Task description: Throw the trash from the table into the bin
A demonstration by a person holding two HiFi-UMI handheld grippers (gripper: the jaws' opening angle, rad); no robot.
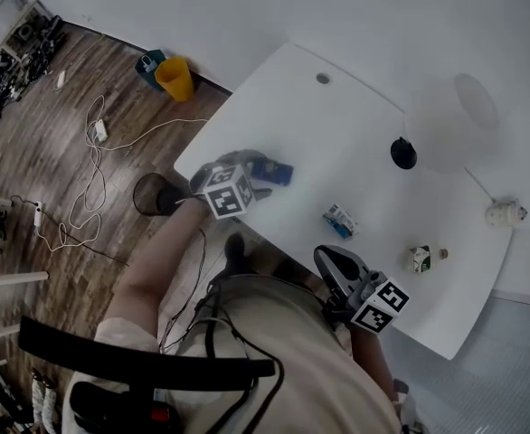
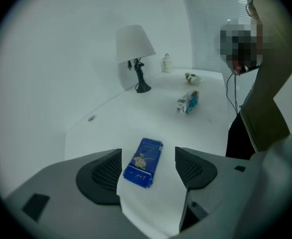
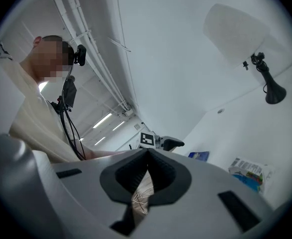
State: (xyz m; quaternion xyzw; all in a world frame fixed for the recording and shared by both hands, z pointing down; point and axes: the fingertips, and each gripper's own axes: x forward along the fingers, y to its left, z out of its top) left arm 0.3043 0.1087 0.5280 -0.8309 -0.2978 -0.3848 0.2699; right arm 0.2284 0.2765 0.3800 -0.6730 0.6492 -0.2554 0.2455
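1. Seen from the head camera, a white table (image 1: 337,125) fills the centre and right of the frame, with a wooden floor at the left.
2. The left gripper (image 1: 258,175) reaches over the table's left edge. In its own view its jaws (image 2: 148,153) stand apart, released, with a blue packet (image 2: 144,162) lying flat on the table between them; the pads do not press on it.
3. The same blue packet (image 1: 274,172) sits near the table's left edge.
4. A blue and white carton (image 1: 340,220) lies near the table's middle, and a small crumpled piece (image 1: 419,259) lies toward the lower right.
5. The right gripper (image 1: 326,257) is at the table's lower edge. In its own view its jaws (image 3: 147,156) are clenched together with nothing between them.
6. A yellow bin (image 1: 175,78) stands on the floor at the upper left, well apart from the table.
7. A lamp (image 1: 450,120) stands at the table's upper right.
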